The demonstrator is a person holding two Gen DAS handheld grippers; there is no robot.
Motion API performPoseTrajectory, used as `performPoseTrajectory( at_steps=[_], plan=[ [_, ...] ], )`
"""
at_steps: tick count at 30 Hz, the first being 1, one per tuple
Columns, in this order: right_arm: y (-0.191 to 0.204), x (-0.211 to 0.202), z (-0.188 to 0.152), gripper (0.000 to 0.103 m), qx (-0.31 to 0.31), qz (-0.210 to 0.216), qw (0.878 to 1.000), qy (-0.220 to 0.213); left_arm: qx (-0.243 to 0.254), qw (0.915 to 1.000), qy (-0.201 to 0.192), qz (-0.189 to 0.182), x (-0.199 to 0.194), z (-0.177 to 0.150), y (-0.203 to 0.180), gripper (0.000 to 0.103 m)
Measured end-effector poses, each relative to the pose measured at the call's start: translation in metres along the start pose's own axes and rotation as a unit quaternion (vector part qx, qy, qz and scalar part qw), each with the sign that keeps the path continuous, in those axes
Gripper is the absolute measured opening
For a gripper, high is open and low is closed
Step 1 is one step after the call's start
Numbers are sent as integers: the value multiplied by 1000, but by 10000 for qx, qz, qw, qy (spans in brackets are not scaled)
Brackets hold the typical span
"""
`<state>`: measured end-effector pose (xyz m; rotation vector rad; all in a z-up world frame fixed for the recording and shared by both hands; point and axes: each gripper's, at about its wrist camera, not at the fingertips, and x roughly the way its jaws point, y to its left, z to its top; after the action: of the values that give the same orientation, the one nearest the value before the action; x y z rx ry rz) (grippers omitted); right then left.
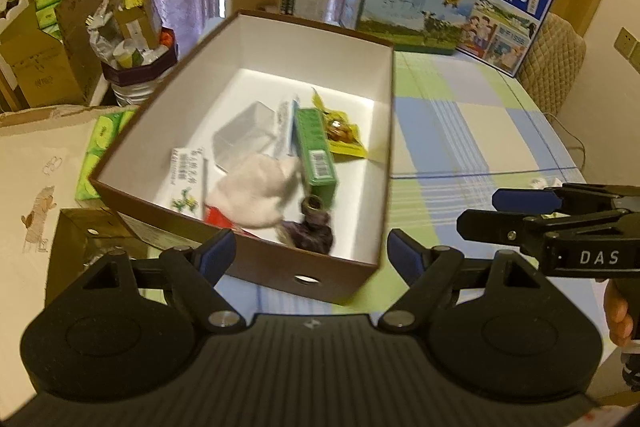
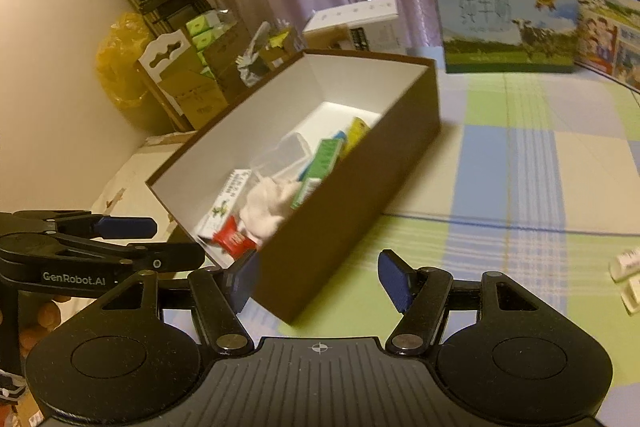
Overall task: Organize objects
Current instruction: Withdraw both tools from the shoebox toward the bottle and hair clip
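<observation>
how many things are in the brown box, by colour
In the brown box:
green carton: 1
yellow packet: 1
clear plastic case: 1
white printed carton: 1
white cloth: 1
red packet: 1
dark purple item: 1
Total: 7

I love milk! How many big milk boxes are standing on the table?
2. The light-blue milk carton with a cow stands behind the brown box; the dark-blue milk carton stands beside it toward the chair. Others may be out of view.

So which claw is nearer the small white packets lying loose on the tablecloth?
Right. The right claw is at the brown box's near corner, with the white packets off to its right. The left claw faces the box's front wall, farther over.
</observation>
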<state>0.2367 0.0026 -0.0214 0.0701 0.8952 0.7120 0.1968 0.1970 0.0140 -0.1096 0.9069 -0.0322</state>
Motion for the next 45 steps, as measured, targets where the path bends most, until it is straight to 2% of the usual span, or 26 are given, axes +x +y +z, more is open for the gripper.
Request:
performPoseTrajectory(
  at_steps=[12, 24, 36, 43, 45],
  plan=[
    [-61, -38, -22, 62, 349, -190, 9992, 99, 232, 9993, 225, -183, 12, -7, -68, 80],
    [-130, -79, -46, 62, 863, -695, 9938, 100, 544, 9965, 417, -474, 38, -9, -142, 80],
    [-194, -101, -64, 62, 1271, -1392, 9821, -8, 893, 9918, 528, -750, 77, -11, -212, 80],
    [-226, -103, -65, 62, 1545, -1695, 9733, -119, 1027, 9906, 556, -719, 103, -5, -239, 79],
    [-233, -102, -63, 55, 1565, -1764, 9717, -163, 1066, 9902, 537, -726, 109, -3, -245, 79]
  ],
)
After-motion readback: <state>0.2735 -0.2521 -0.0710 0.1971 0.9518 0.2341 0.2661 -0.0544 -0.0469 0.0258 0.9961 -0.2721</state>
